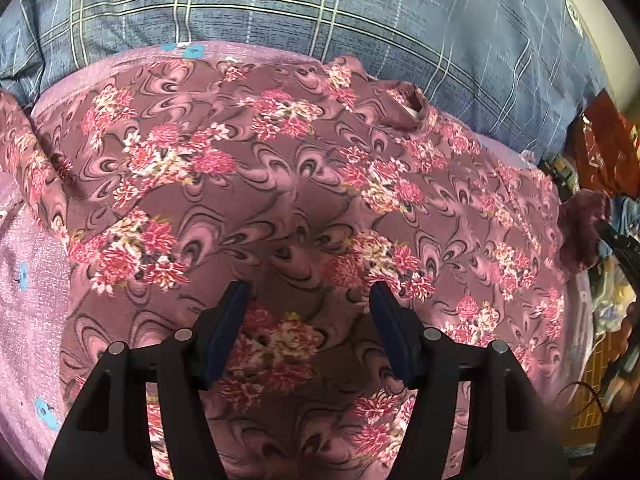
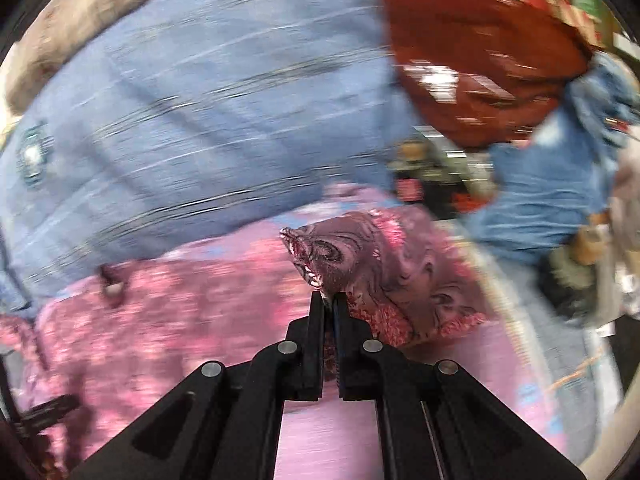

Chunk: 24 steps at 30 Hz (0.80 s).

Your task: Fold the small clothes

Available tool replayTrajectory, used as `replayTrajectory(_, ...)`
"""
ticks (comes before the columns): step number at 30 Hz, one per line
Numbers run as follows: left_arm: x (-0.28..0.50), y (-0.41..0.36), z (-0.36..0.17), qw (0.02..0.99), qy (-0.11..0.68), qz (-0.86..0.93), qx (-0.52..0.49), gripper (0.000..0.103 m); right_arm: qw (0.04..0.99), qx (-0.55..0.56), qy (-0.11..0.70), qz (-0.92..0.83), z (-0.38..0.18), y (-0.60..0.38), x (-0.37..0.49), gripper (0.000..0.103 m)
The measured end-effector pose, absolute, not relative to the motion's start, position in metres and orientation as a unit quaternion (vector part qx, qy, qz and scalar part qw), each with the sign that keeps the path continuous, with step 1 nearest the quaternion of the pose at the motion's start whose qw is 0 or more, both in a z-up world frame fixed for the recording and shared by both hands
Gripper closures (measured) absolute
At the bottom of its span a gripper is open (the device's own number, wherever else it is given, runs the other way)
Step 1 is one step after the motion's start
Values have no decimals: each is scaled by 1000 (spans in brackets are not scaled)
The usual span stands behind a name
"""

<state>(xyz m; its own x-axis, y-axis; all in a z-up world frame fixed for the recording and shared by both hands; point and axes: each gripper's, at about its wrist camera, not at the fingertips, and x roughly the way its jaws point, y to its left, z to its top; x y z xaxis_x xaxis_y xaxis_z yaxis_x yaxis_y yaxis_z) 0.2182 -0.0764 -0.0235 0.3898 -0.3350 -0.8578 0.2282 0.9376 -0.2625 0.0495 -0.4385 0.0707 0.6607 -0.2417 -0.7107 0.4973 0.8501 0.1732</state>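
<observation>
A mauve floral garment (image 1: pixel 280 184) lies spread on a pink bedsheet (image 1: pixel 28 312). My left gripper (image 1: pixel 310 292) is open just above the garment's near part, holding nothing. My right gripper (image 2: pixel 329 300) is shut on a corner of the floral garment (image 2: pixel 380 264) and holds it lifted above the sheet (image 2: pixel 328 440). The right wrist view is blurred by motion. The lifted corner and the right gripper (image 1: pixel 618 240) show at the right edge of the left wrist view.
A blue plaid quilt (image 1: pixel 320 12) lies behind the garment, also seen in the right wrist view (image 2: pixel 200 100). A dark red bag (image 2: pixel 472 64) and blue clothes (image 2: pixel 552 184) sit at the far right, off the bed.
</observation>
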Motion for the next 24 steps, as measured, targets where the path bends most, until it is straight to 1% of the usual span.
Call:
replayTrajectory(6,222,-43,-16,840,511,-154,-93,40,899,198,380,-88,65,-341,102,99)
replayTrajectory(14,230,4,-11,838,502,-137,-163,40,884,198,423,31,36,-219,153,99)
replayTrajectory(15,230,8,-12,836,503,-137,-170,40,879,191,435,40,28,-203,158,94)
replayTrajectory(16,231,10,-12,834,503,-140,-177,40,873,188,447,51,20,-193,163,93)
replayTrajectory(19,231,7,-12,826,508,-156,-186,40,834,170,517,88,-13,-160,168,91)
replayTrajectory(21,232,-2,-15,818,518,-174,-183,38,830,139,532,92,-15,-151,159,88)
replayTrajectory(22,231,-9,-17,810,525,-189,-181,36,837,125,525,93,-10,-151,151,87)
replayTrajectory(23,230,-15,-18,803,530,-201,-182,32,843,118,517,94,-4,-153,144,80)
replayTrajectory(24,229,-21,-20,795,536,-215,-185,30,854,114,499,89,6,-165,131,69)
